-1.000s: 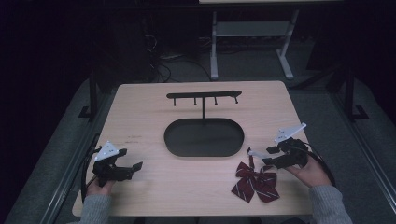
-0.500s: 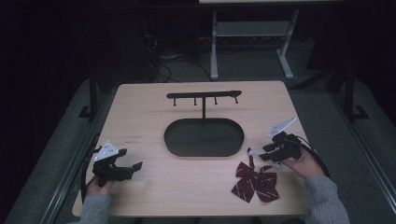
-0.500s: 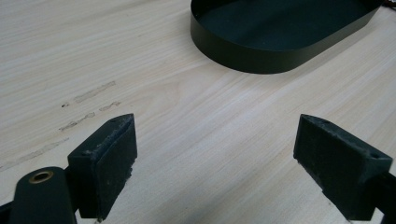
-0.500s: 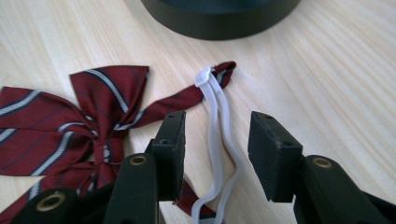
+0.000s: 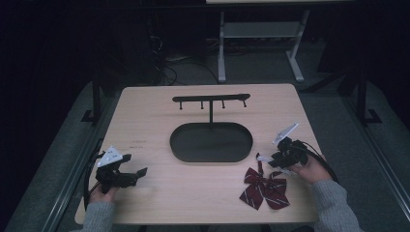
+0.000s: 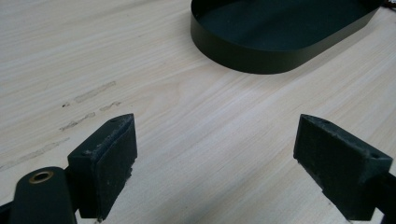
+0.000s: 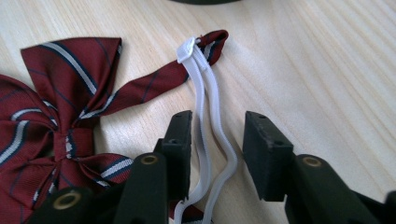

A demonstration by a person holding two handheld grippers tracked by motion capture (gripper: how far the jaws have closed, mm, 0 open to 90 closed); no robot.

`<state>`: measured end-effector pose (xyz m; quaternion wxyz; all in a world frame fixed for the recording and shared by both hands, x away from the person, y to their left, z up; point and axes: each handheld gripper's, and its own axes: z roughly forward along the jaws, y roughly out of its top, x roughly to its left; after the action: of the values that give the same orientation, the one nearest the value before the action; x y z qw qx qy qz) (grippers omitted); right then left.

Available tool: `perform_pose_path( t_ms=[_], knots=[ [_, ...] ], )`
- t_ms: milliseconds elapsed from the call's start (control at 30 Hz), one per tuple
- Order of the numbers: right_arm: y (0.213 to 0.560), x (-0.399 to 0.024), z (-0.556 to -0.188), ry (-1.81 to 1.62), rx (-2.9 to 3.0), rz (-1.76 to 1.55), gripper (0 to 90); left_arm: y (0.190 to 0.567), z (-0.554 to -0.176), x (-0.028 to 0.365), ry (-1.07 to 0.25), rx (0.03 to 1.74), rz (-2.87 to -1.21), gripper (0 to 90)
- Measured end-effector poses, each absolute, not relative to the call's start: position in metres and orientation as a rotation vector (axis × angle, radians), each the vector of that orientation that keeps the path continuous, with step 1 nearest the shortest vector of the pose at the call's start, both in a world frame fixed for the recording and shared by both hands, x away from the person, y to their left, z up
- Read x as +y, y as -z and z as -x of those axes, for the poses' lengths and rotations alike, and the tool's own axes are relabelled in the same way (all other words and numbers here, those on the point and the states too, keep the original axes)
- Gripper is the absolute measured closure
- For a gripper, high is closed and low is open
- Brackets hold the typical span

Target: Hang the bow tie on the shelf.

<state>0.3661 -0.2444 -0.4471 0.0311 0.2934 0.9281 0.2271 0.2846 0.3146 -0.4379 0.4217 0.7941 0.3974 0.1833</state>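
Note:
A dark red striped bow tie lies flat on the wooden table at the front right. Its white elastic strap runs from a small clasp toward the camera, between the two jaws of my right gripper. Those jaws stand a little apart on either side of the strap, with gaps showing, and do not clamp it. My left gripper rests low over bare wood at the front left, open wide with nothing between its pads.
A black oval tray base sits at the table's middle. A thin post rises from it to a horizontal bar with small pegs. A grey metal frame stands on the floor beyond the table.
My right gripper has moved left and slightly away from me, down to the bow tie's strap, which now lies between its jaws. The left gripper has stayed put.

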Motion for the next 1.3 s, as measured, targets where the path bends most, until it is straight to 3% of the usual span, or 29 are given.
perform_pose_path(
  t_ms=[367, 600, 1300],
  knots=[
    [0.448, -0.237, -0.366, -0.648, 2.863, -0.804, 86.5, 0.438, -0.284, 0.314, -0.458, 0.997, -1.992, 13.0],
    [0.446, -0.239, -0.366, -0.668, 2.868, -0.808, 87.6, 0.438, -0.284, 0.314, -0.457, 0.998, -1.992, 13.0],
    [0.393, -0.218, -0.351, -0.8, 2.827, -0.607, 87.9, 0.438, -0.284, 0.313, -0.447, 0.993, -1.989, 13.0]
  ],
)
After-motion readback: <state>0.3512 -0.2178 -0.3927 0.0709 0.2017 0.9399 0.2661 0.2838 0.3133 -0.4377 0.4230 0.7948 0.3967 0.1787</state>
